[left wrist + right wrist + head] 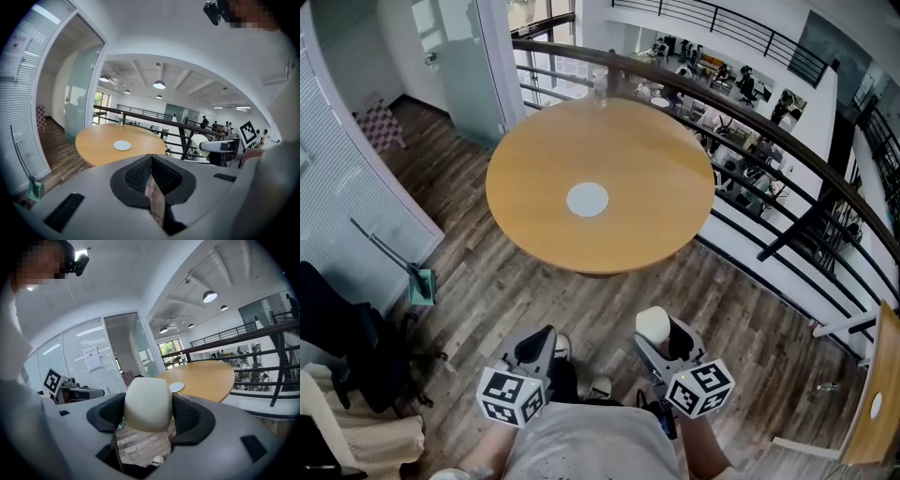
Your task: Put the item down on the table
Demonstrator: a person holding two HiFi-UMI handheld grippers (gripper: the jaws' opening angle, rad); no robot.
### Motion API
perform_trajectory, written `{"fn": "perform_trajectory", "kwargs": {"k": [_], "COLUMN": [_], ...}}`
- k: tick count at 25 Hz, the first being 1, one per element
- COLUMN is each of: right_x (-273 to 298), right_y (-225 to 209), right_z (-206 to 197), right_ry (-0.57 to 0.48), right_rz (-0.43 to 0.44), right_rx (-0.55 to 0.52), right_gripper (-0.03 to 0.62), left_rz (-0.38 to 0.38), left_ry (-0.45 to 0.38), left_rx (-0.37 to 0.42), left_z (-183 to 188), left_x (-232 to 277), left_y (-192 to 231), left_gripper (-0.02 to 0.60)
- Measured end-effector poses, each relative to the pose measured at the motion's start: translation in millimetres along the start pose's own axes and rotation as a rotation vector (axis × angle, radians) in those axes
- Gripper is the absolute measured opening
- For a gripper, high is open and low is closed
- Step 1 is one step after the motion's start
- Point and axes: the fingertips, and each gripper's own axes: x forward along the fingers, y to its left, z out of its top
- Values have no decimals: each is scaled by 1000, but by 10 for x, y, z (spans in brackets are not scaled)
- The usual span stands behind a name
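I hold both tongs low and close to my body, over the wooden floor (516, 281), and neither one reaches the round bench (628, 150).

The right tongs (147, 412) are closed on the item (146, 399), a cream-white rounded block. The two dark pads press on its left and right sides, and its top stands out above the jaws. So the item is in the air in front of me, well apart from the bench, and it is not yet put down.

The left tongs (151, 158) are closed too, with nothing inside. In the left gripper view the two pads meet at their front edge, and only a thin slit behind them shows the floor.

On the bench I see a white disc (587, 200) near the middle and a bottle (600, 84) at the far edge, beside the dark railing (750, 117) that curves behind the bench.
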Motion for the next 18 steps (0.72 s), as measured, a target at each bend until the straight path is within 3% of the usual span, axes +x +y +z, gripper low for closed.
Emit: {"fn": "perform_trajectory", "kwargs": {"k": [8, 18], "right_x": [500, 1519], "right_y": [-191, -638], "right_z": [104, 518], "right_ry": [13, 6], "right_rz": [-13, -86], "right_rx": [-6, -26], "right_gripper": [314, 314], "left_rz": [-15, -87], "left_ry": [-5, -16], "left_rx": [-16, 22], "left_z": [162, 740], "left_x": [436, 1415], "left_y": [384, 1179], "left_gripper": [23, 23]}}
